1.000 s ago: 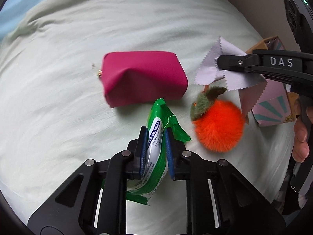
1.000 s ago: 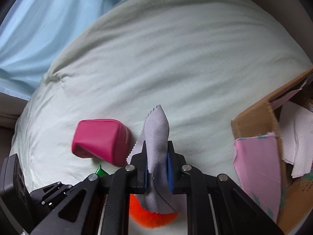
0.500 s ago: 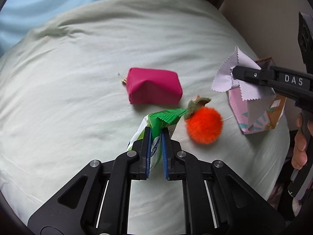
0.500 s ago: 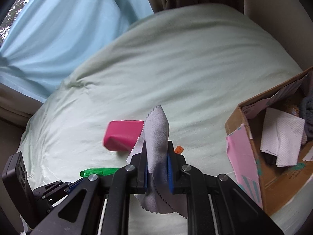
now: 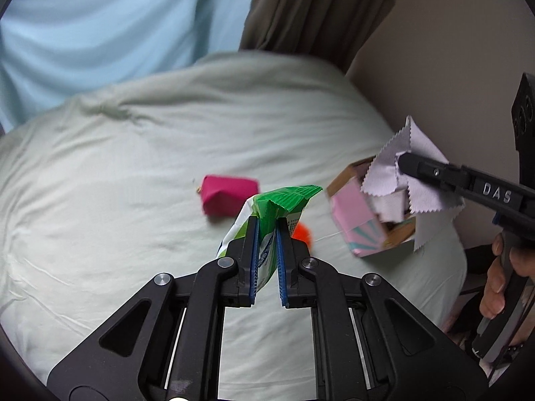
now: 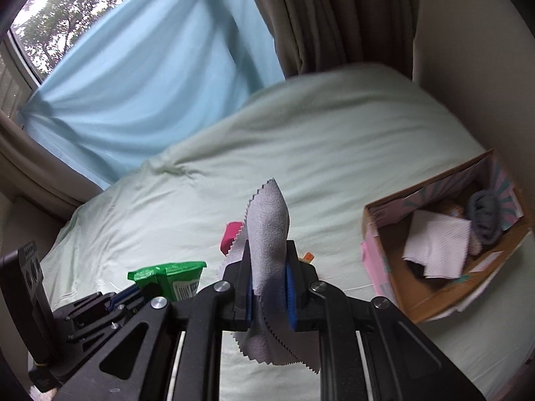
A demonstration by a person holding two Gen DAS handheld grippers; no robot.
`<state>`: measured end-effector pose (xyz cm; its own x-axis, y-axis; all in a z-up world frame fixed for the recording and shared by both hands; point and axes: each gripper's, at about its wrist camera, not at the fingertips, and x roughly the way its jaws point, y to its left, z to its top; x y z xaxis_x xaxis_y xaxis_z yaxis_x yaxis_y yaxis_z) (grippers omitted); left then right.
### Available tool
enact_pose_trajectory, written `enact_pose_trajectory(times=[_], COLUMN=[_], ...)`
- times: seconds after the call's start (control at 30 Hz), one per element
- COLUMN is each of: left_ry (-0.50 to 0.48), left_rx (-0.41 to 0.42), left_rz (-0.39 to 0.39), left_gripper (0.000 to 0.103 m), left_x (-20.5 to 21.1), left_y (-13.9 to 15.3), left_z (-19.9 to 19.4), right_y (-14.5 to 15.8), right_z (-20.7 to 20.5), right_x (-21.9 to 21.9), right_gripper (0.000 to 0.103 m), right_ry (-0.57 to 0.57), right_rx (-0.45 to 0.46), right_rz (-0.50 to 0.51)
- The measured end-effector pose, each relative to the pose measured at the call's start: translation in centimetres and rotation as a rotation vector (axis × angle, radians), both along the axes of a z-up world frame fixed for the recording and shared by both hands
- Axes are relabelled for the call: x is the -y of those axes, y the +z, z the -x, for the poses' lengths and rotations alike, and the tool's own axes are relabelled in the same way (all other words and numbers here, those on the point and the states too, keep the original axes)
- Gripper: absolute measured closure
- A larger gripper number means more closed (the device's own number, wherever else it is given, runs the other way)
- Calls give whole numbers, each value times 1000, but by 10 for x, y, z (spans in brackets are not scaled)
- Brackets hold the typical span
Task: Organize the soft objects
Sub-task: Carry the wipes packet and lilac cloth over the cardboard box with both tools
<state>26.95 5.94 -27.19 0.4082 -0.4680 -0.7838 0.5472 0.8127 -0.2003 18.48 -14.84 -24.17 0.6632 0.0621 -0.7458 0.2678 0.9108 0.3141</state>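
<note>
My left gripper (image 5: 266, 230) is shut on a green and white tissue pack (image 5: 284, 200) and holds it high above the bed. My right gripper (image 6: 268, 260) is shut on a pale grey cloth with zigzag edges (image 6: 269, 220), also lifted; the cloth shows in the left wrist view (image 5: 414, 173) near the box. A pink pouch (image 5: 229, 195) lies on the pale green bed (image 5: 133, 167). An orange fluffy ball (image 5: 302, 232) lies behind my left fingers, mostly hidden. The tissue pack also shows at the lower left of the right wrist view (image 6: 174, 279).
A cardboard box with pink sides (image 6: 384, 260) stands at the bed's right edge, holding white paper (image 6: 434, 247) and a grey knit item (image 6: 485, 214). A light blue curtain (image 6: 150, 83) and a brown curtain (image 6: 334, 16) hang behind. A wall runs along the right.
Both grippers have risen and drawn back from the bed with their loads. The pouch and orange ball look smaller. The box's inside has come into view on the right.
</note>
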Motion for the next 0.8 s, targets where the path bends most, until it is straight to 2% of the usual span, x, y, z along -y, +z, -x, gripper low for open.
enact_pose_trajectory(times=[0.27,0.47,0.63,0.8], left_ry=[-45,-75,-53,4], left_rx=[56,96,107,81], left_rz=[91,102,100,94], left_gripper=[95,95,95,95], left_x=[37,83,121,165], left_y=[72,101,106,95], left_z=[37,60,75,85], right_y=[62,91,96,85], right_z=[53,85,95,91], right_x=[33,81,128,175], right_gripper=[89,89,89,89], right_ry=[-45,-76,-70,-21], right_rx=[51,72,59,25], right_rz=[57,94,104,113])
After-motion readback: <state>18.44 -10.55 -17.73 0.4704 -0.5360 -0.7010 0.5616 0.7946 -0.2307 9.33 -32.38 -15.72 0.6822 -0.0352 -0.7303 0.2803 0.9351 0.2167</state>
